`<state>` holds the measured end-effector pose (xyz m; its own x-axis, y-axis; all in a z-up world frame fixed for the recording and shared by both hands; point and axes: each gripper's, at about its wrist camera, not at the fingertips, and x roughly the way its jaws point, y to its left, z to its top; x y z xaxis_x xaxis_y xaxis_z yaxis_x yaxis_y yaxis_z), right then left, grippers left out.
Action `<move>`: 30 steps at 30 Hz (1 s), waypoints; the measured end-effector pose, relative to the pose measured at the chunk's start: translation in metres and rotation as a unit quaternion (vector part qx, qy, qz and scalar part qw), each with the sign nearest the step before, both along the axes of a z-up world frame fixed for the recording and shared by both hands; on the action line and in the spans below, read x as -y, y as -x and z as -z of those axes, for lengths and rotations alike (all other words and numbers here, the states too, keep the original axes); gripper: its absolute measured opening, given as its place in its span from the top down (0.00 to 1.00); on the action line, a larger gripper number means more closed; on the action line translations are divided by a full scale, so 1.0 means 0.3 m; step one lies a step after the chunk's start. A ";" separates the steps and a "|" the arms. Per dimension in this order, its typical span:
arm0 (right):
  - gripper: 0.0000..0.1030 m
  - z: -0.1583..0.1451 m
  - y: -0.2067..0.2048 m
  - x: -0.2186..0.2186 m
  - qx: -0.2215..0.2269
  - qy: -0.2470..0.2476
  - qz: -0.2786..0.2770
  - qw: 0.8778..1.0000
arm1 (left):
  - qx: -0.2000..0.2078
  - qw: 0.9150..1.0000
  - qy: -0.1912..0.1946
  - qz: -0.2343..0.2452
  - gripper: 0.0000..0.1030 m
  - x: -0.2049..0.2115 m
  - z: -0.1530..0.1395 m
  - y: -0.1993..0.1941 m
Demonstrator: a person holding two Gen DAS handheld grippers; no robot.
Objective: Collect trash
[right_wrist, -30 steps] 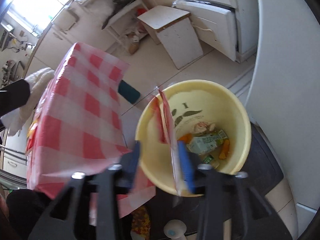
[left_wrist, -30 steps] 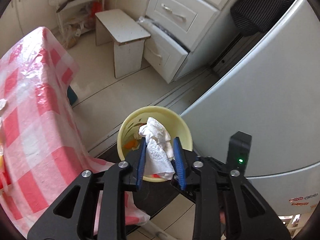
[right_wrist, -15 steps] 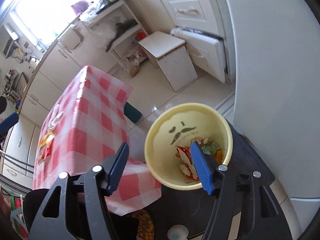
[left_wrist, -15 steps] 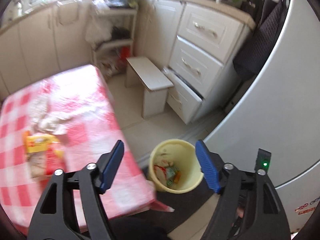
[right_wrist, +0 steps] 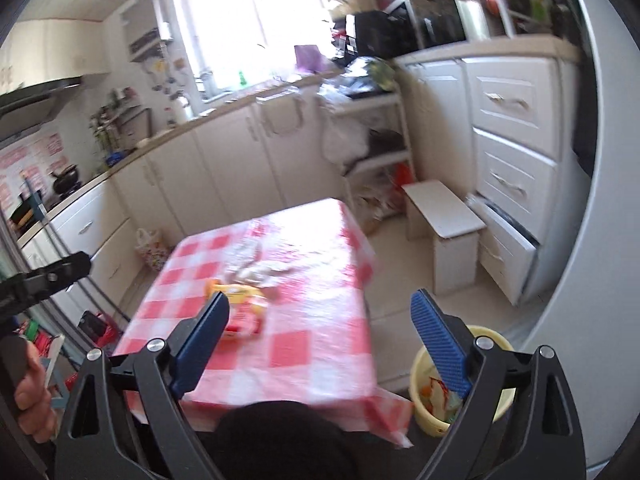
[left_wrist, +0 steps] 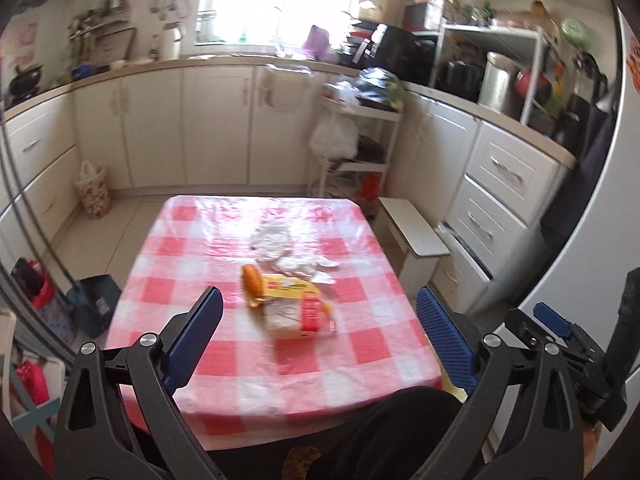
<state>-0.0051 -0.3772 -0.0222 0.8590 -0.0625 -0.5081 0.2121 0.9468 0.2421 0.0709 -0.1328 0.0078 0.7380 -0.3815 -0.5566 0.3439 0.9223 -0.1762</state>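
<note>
Trash point(left_wrist: 294, 304) is being lined up ahead of both grippers.
Left gripper point(left_wrist: 320, 338) and right gripper point(right_wrist: 320, 340), jaws just spread and empty, are best being lowered squarely over one wrapper.

Open air hangs above the checked desk point(left_wrist: 280, 360), its near half bare. Wrappers point(left_wrist: 292, 308) and crumpled tissues point(left_wrist: 288, 256) crowd its middle; a white stool point(right_wrist: 444, 216) and yellow bin point(right_wrist: 424, 408) flank its right side.

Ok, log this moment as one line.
left gripper: open, empty | right gripper: open, empty | wrappers, tissues on table | bin: holds trash
</note>
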 end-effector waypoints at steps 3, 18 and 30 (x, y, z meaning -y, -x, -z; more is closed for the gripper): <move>0.12 -0.054 -0.009 -0.095 0.016 0.021 -0.025 0.999 | 0.013 1.000 0.006 -0.018 0.08 -0.087 -0.022 0.014; 0.10 -0.159 -0.025 -0.311 0.044 0.069 -0.072 0.994 | 0.039 0.998 0.026 -0.045 0.07 -0.241 -0.064 0.077; 0.10 -0.197 0.004 -0.376 0.063 0.076 -0.086 0.991 | 0.051 0.997 0.026 -0.045 0.07 -0.240 -0.098 0.116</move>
